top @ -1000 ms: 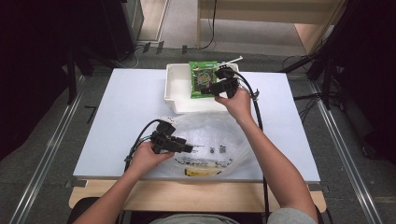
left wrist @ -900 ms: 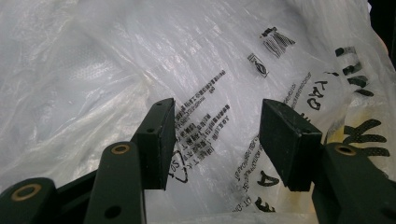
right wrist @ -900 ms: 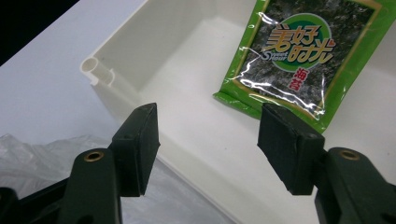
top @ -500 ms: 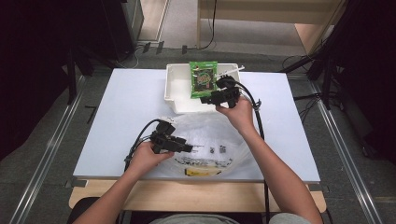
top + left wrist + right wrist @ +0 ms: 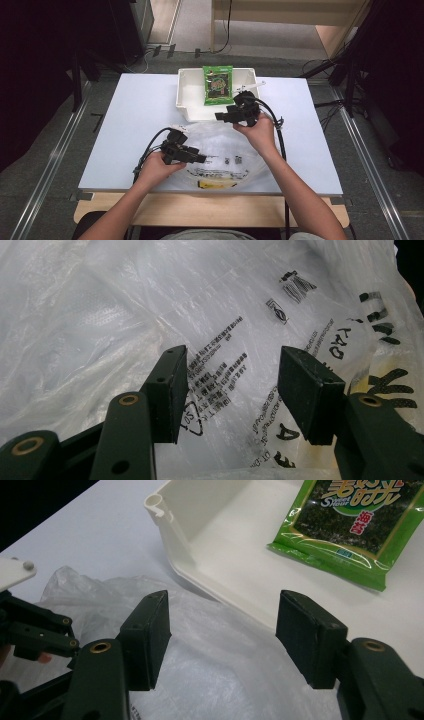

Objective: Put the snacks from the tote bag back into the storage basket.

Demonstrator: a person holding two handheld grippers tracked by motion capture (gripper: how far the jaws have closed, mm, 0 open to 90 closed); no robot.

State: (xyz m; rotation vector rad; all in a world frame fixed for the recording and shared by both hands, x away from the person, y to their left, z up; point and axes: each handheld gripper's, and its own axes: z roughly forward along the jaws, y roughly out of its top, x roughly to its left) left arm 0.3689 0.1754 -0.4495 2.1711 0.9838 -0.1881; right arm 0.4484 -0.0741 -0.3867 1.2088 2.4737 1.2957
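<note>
The clear plastic bag (image 5: pixel 220 152) lies crumpled on the desk (image 5: pixel 130 115), just in front of the white bin (image 5: pixel 190 95). It looks light, limp and slippery; a bunched fold at its rim should give the best hold. Left hand-held gripper (image 5: pixel 232 390) hovers released over the bag's print. Right hand-held gripper (image 5: pixel 222 637), also released, hangs over the bag's bin-side edge. A green snack packet (image 5: pixel 218 85) rests in the bin.

Both grippers (image 5: pixel 202 159) (image 5: pixel 220 117) over plastic bag (image 5: pixel 220 145); jaws apart

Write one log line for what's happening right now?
left gripper: open over clear plastic bag | right gripper: open, empty, near white bin | green snack packet: in bin
</note>
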